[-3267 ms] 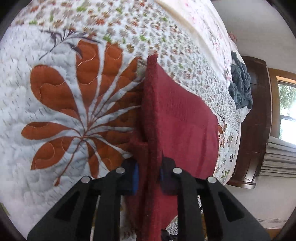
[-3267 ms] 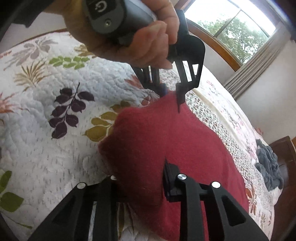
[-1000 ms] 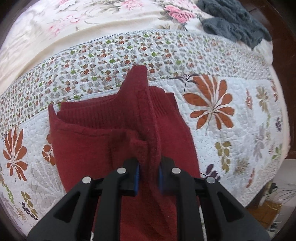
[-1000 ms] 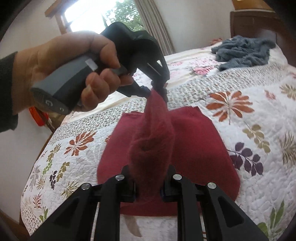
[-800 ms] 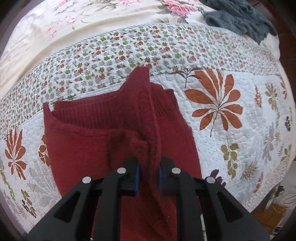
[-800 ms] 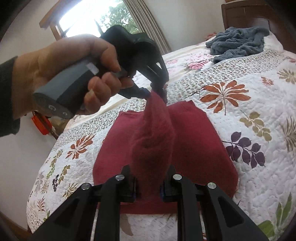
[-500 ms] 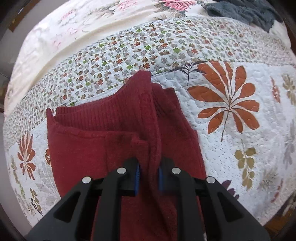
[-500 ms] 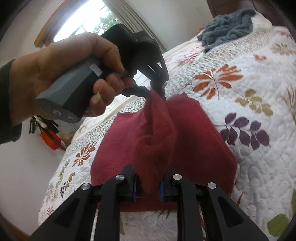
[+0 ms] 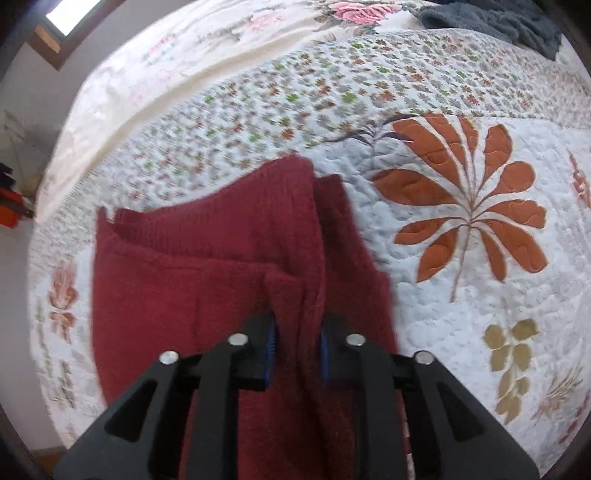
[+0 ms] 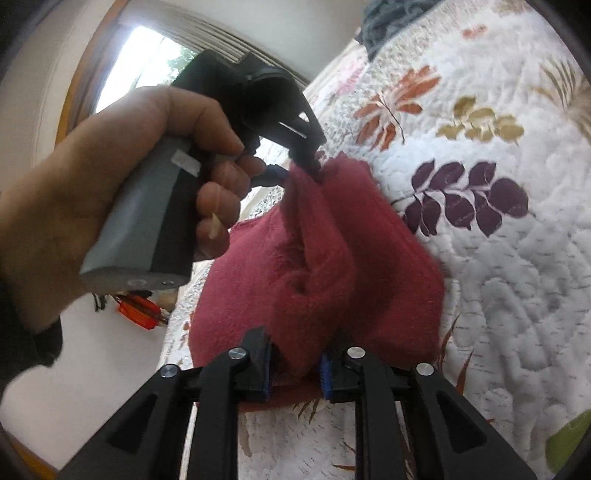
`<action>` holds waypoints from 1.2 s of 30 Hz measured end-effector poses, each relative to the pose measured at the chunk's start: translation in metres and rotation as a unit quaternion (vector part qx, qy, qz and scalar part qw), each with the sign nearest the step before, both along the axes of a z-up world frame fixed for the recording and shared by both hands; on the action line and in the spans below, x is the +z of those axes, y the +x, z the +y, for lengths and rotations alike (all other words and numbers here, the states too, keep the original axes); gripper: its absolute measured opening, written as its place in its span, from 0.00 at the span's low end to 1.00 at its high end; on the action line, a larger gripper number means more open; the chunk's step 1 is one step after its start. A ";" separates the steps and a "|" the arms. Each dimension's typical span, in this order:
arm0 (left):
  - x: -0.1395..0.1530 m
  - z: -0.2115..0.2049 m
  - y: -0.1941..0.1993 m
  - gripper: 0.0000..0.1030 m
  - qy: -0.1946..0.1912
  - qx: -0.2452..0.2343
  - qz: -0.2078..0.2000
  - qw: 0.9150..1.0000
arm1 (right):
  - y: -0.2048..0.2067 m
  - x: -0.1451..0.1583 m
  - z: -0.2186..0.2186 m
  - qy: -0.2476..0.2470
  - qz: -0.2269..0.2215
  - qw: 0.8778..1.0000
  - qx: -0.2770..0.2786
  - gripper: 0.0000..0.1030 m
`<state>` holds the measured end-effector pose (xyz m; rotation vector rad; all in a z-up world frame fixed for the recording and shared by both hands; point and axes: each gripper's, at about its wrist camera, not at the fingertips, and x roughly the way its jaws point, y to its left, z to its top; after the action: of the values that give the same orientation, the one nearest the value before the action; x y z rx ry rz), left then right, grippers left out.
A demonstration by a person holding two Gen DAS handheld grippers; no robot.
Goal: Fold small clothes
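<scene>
Gripping dark red fleecy knit garment (image 9: 207,266) edge — left tool (image 9: 295,350) and right tool (image 10: 295,363) both clenched; uneven lowering risks skewed fold, bunching on floral quilted bed (image 9: 461,325).

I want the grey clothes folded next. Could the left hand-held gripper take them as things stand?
Probably not yet. The left hand-held gripper is shut on the red garment, and the grey clothes lie far across the quilt, by the pillow end.

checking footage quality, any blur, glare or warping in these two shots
Left wrist view: fisheye bends the quilt; motion blur smears the red garment. Right wrist view: window blown out, the hand and the garment near it soft, dark corners.
</scene>
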<state>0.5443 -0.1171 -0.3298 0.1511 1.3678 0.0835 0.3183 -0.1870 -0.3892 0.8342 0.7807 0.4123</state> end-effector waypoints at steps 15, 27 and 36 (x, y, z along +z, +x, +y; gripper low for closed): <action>0.097 0.071 -0.055 0.71 -0.252 -0.085 -0.101 0.959 | -0.001 -0.026 -0.039 0.183 0.038 0.982 0.000 0.45; 0.051 0.194 -0.158 0.70 -0.432 -0.036 -0.020 0.901 | 0.092 -0.008 -0.048 0.227 0.152 0.941 0.199 0.71; 0.019 0.220 -0.178 0.70 -0.485 0.007 -0.002 0.874 | 0.142 0.004 -0.013 0.133 0.215 0.932 0.259 0.61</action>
<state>0.3660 0.1031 -0.3104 -0.7068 1.2633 -0.5919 0.4600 -0.1999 -0.3849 0.9825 1.3861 0.8344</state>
